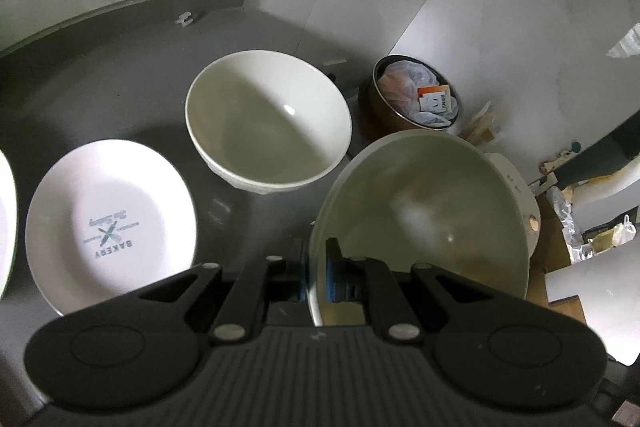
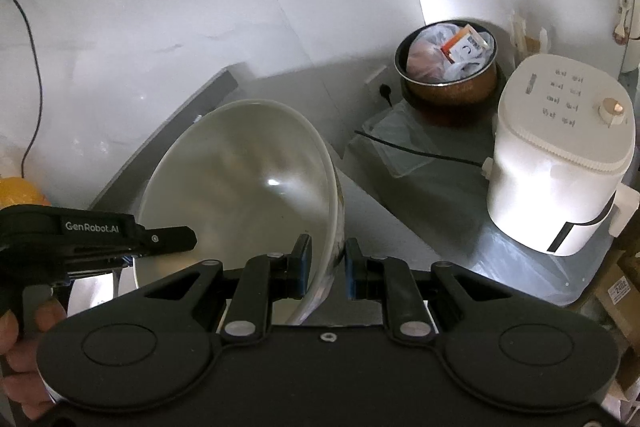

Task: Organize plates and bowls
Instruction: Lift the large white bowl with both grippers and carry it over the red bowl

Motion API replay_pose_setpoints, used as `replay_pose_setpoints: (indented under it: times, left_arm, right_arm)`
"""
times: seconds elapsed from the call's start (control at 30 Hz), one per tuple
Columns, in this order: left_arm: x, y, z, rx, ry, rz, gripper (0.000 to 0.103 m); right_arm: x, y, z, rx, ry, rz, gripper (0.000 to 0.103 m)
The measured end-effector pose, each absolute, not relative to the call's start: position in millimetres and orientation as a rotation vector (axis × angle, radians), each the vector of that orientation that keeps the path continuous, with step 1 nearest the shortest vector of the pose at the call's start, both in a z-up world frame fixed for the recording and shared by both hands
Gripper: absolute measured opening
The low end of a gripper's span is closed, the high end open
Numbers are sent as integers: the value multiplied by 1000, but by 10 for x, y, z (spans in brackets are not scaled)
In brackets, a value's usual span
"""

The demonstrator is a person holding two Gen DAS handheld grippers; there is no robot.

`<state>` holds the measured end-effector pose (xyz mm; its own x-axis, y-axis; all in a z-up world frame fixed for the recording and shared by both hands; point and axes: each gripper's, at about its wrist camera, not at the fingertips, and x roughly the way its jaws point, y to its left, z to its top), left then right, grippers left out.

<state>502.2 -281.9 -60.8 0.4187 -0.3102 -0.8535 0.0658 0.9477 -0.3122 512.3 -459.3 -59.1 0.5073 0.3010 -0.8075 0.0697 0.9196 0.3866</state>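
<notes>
At 5 o'clock of the worktop (image 1: 120, 75), both grippers pinch bowls. Left gripper (image 1: 318, 277) clamps the near bowl (image 1: 420, 211) rim; right gripper (image 2: 328, 267) clamps a tilted bowl (image 2: 240, 179) rim.

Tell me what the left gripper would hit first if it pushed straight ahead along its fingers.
The left gripper is clamped on the rim of a held bowl, which would lead. Straight ahead, that bowl would probably meet the empty white bowl resting on the dark table; depth is uncertain.

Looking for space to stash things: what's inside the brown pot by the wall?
The brown pot holds crumpled plastic bags and an orange-and-white packet. Whatever lies beneath the bags is covered.
</notes>
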Motion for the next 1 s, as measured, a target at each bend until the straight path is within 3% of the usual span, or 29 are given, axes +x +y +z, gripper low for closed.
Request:
replay_pose_setpoints:
  times: [1.0]
  left_arm:
    - [4335, -2119, -335, -268, 1060, -253, 8]
  right_arm:
    - [4489, -3985, -203, 346, 982, 165, 18]
